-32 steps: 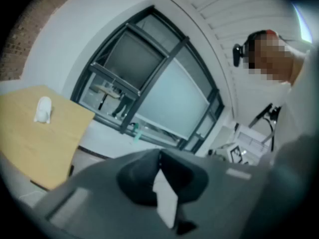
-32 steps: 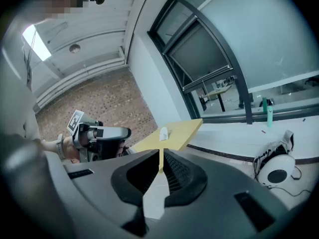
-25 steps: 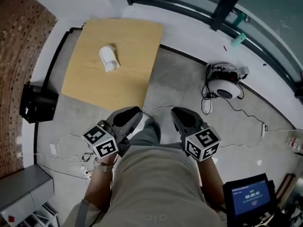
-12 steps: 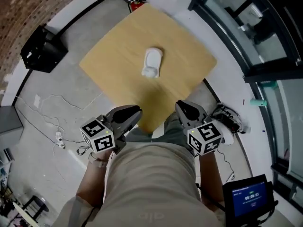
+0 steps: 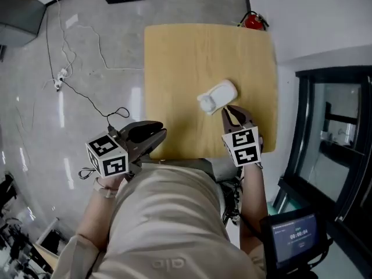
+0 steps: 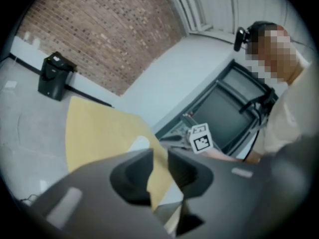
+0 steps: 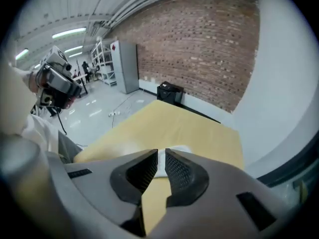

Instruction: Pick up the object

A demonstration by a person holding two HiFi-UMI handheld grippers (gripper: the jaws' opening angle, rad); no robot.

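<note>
One white, rounded object (image 5: 218, 96) lies flat on the wooden counter (image 5: 174, 63), in its right half as the head view shows it and away from the edges; nothing else is on the counter. My right gripper (image 5: 231, 114) is just beside the object on my near side, pointing down toward it; its jaws are closed with nothing between them, and through their slit in the right gripper view I see the object (image 7: 161, 162) straight ahead. I judge the step in hand to be the approach; the first thing to get right is to spread those jaws wider than the object before dropping any lower, since closed tips would only shove it across the smooth wood. It lies slantwise, so I should roll my wrist until the jaws straddle its narrower width, come down around its middle, and close only once both sides are flanked. My left gripper (image 5: 158, 133) hangs by the counter's near left corner, jaws slightly parted, just now easing wider, holding nothing; best kept there, out of the way.
</note>
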